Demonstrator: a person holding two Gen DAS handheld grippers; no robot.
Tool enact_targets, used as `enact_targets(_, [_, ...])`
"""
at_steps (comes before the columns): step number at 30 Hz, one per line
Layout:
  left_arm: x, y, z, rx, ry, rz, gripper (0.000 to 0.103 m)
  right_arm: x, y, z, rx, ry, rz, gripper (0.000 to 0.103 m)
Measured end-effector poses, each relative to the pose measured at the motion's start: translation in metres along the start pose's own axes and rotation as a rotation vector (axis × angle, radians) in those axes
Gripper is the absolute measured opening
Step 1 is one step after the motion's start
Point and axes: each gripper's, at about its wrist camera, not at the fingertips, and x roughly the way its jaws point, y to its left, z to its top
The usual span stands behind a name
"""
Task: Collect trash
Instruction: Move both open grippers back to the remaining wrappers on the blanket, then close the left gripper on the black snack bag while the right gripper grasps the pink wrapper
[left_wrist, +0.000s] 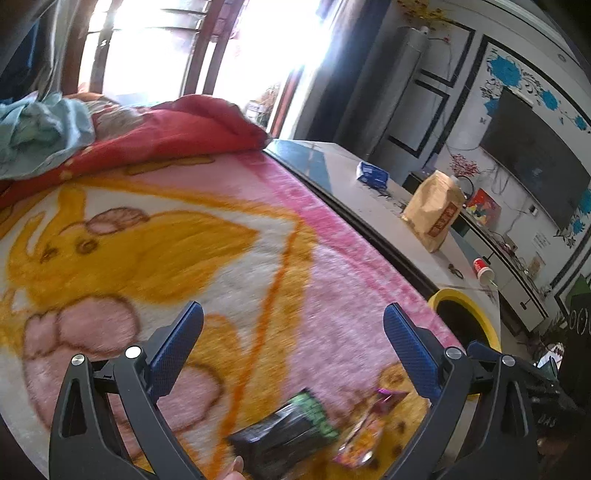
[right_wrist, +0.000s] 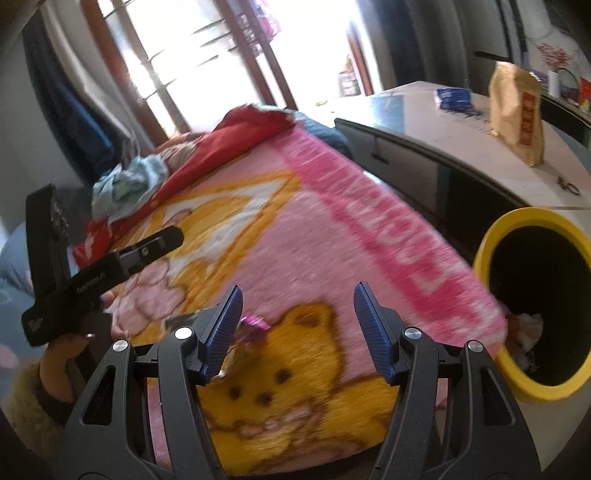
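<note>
A black and green snack wrapper (left_wrist: 284, 435) and a purple and orange wrapper (left_wrist: 369, 428) lie on the pink cartoon blanket (left_wrist: 221, 240), below and between my left fingers. My left gripper (left_wrist: 293, 317) is open and empty above the blanket. My right gripper (right_wrist: 298, 299) is open and empty; the purple wrapper (right_wrist: 253, 325) peeks out beside its left finger. A yellow-rimmed trash bin (right_wrist: 532, 306) stands off the bed's right edge with trash inside; it also shows in the left wrist view (left_wrist: 465, 317).
A red quilt (left_wrist: 166, 129) and light blue cloth (left_wrist: 40, 125) are piled at the bed's far end. A white table (left_wrist: 417, 221) holds a brown paper bag (left_wrist: 434, 210), a blue packet (left_wrist: 371, 173) and a red cup (left_wrist: 482, 271). The other handheld gripper's body (right_wrist: 92, 269) is at left.
</note>
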Motion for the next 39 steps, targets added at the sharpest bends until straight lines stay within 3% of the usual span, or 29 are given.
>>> enact_targets(6, [-0.007, 0.022, -0.01, -0.037, 0.034, -0.007, 0.095, 0.017, 0.015, -0.01, -0.027, 0.053, 0.028, 0.055])
enact_targets(15, [-0.006, 0.042, -0.036, -0.067, 0.118, -0.073, 0.094, 0.043, 0.023, -0.019, -0.043, 0.12, 0.052, 0.054])
enact_targets(18, [-0.004, 0.044, -0.045, -0.08, 0.15, -0.101, 0.086, 0.051, 0.024, -0.022, -0.041, 0.145, 0.073, 0.043])
enact_targets(21, [0.0, 0.043, -0.053, -0.087, 0.18, -0.124, 0.085, 0.056, 0.023, -0.024, -0.041, 0.168, 0.085, 0.023])
enact_targets(26, [0.004, 0.03, -0.06, -0.037, 0.204, -0.132, 0.084, 0.053, 0.016, -0.022, -0.029, 0.161, 0.076, 0.02])
enact_targets(31, [0.009, 0.011, -0.068, 0.011, 0.223, -0.118, 0.07, 0.048, 0.002, -0.014, 0.005, 0.14, 0.057, 0.019])
enact_targets(36, [0.013, -0.003, -0.071, 0.057, 0.226, -0.08, 0.039, 0.037, -0.017, -0.003, 0.044, 0.103, 0.036, 0.019])
enact_targets(39, [0.016, -0.006, -0.071, 0.051, 0.234, -0.104, 0.031, 0.031, -0.026, 0.003, 0.061, 0.082, 0.025, 0.019])
